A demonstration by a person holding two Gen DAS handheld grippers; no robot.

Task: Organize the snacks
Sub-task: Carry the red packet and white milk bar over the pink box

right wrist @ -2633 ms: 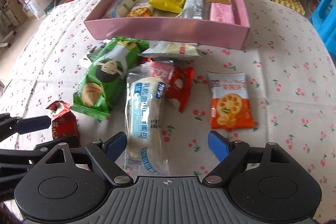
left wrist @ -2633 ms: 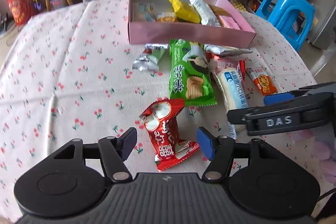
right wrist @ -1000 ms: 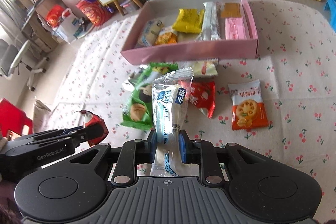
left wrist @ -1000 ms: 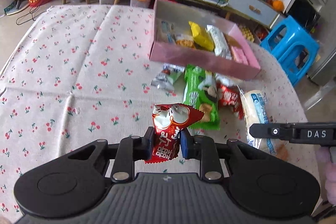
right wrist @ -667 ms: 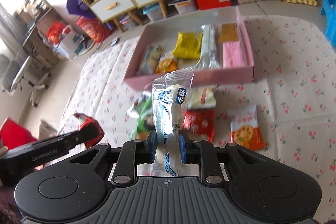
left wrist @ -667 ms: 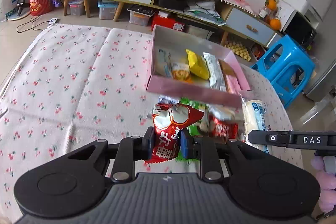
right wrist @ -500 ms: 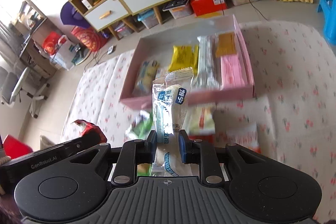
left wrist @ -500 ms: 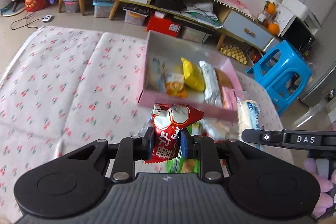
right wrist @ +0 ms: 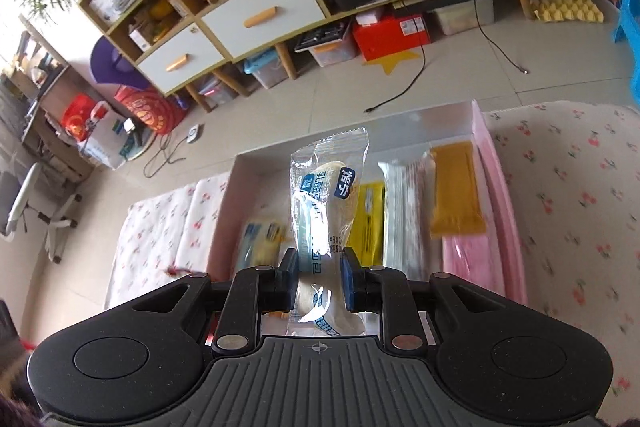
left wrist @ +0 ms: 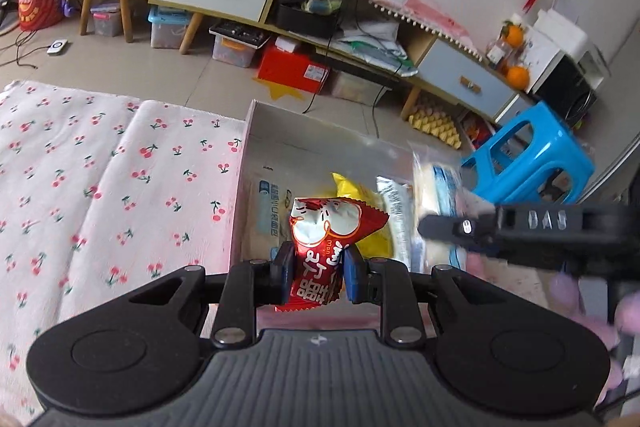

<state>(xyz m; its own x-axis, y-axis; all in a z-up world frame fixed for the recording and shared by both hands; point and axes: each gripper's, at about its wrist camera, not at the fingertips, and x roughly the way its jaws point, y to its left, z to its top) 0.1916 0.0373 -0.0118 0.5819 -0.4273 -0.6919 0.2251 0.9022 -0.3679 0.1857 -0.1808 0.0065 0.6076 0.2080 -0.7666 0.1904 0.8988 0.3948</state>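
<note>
My left gripper (left wrist: pixel 317 273) is closed tight on a red snack packet (left wrist: pixel 328 247); the two blue pads press its lower half and the top stands up free between them. My right gripper (right wrist: pixel 319 278) is closed the same way on a clear bread packet (right wrist: pixel 326 211) with blue print, which stands upright, its crimped top above the fingers and its lower end hanging under them.

Both packets are in the air above the pink box (right wrist: pixel 502 211). In the left view the red packet is over the left part of the box, in front of a pale bread packet (left wrist: pixel 266 207) and a yellow packet (left wrist: pixel 360 199) that lie inside. In the right view I see the row inside the box: a pale packet at left, the yellow one (right wrist: pixel 366 223), a silver packet (right wrist: pixel 404 223), an orange-brown one (right wrist: pixel 456 199) and a pink one (right wrist: pixel 466 259) at right. The box sits on the cherry-print cloth (left wrist: pixel 100 187).

I judge this is the carrying step, near its end: the two snacks are over the box but not yet put down. The next move, I think, calls for lowering each packet into a free gap of the row, lying along the others, and only then opening the fingers. My right gripper shows blurred very near the left one in the left view, so I should keep the two apart when I go down.
</note>
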